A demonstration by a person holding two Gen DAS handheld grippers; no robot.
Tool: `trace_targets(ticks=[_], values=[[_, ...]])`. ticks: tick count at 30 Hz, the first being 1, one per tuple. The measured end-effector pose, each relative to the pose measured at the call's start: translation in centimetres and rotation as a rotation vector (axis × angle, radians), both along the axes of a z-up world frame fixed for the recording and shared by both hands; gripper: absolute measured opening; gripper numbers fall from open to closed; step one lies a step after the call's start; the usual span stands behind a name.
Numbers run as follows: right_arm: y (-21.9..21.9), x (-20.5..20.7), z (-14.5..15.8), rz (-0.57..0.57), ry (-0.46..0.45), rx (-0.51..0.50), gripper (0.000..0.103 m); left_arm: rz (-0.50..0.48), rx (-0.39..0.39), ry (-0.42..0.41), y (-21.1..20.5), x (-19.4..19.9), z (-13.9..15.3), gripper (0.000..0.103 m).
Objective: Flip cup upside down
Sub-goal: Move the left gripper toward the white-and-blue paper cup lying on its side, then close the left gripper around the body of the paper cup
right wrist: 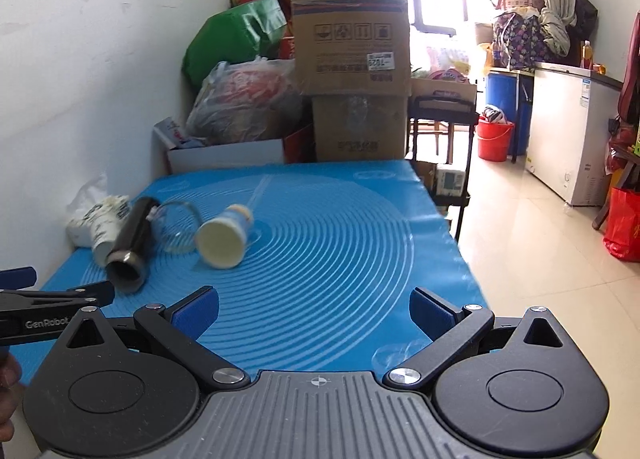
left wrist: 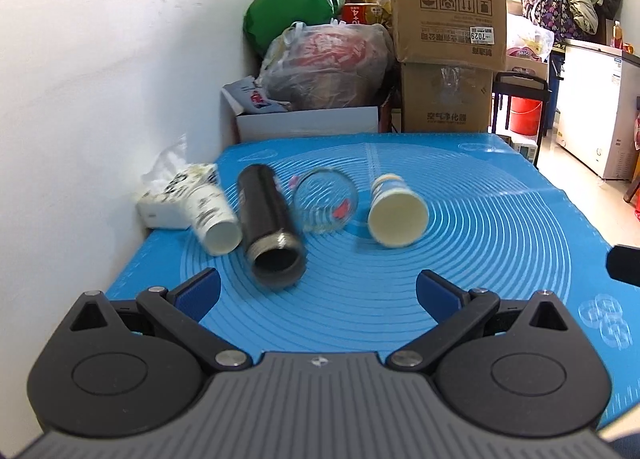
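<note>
Left hand-held gripper (left wrist: 318, 291): held low over the near edge of the blue mat (left wrist: 500, 219), pointing level toward the row of cups; its blue-padded fingers (left wrist: 200, 293) are spread wide with nothing between them. In the right wrist view its side shows at the left edge (right wrist: 24, 285), just beside the right one.
Right hand-held gripper (right wrist: 314, 309): also low at the near edge of the mat, level, aimed along the desk toward the boxes; fingers (right wrist: 430, 313) set wide apart, empty.
Yellow-rimmed paper cup (left wrist: 396, 209): lying on its side on the mat, mouth toward the cameras, the rightmost of the row, apart from both grippers.
Glass cup (left wrist: 324, 199): clear, on its side, mouth facing forward, between the paper cup and the black flask.
Black flask (left wrist: 272, 227): on its side, open threaded mouth nearest the left hand-held gripper, just ahead of its left finger.
Patterned paper cup (left wrist: 212, 215): on its side, touching the flask's left flank, with a tissue pack (left wrist: 168, 199) behind it against the wall.
Behind the desk: stacked cardboard boxes (left wrist: 448, 19), a clear plastic bag (left wrist: 324, 63) and a green bag (left wrist: 292, 7).
Far right: a red bucket (right wrist: 494, 139) on the tiled floor.
</note>
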State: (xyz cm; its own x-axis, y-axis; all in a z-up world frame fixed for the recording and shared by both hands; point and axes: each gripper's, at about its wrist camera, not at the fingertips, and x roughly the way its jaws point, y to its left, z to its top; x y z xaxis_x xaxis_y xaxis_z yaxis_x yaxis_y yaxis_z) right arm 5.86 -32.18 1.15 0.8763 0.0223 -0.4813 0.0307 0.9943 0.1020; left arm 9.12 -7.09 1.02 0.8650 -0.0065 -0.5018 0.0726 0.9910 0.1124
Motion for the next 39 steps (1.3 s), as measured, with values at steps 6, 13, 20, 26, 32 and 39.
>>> trace_targets(ticks=[6,13,20,26,32,39], values=[[-2.3,4.6,-0.3,-0.013,0.033,0.018,0.103,-0.02,-0.008,0.029,-2.9,6.1,-0.6,0.102],[-4.8,9.3,-2.0,-0.034,0.07,0.047,0.103,0.003,-0.07,0.095,-4.7,12.6,-1.9,0.102],[-5.4,12.1,-3.6,-0.018,0.101,0.064,0.103,-0.003,-0.052,0.154,-7.2,16.4,-3.2,0.102],[-5.1,12.8,-4.4,0.003,0.109,0.065,0.103,-0.002,-0.02,0.209,-8.7,17.8,-4.8,0.102],[-5.4,12.8,-5.3,0.001,0.121,0.078,0.103,-0.008,-0.01,0.238,-9.1,19.2,-5.6,0.087],[-5.0,12.5,-5.5,-0.003,0.123,0.085,0.103,-0.005,-0.049,0.278,-8.2,19.5,-5.8,0.068]])
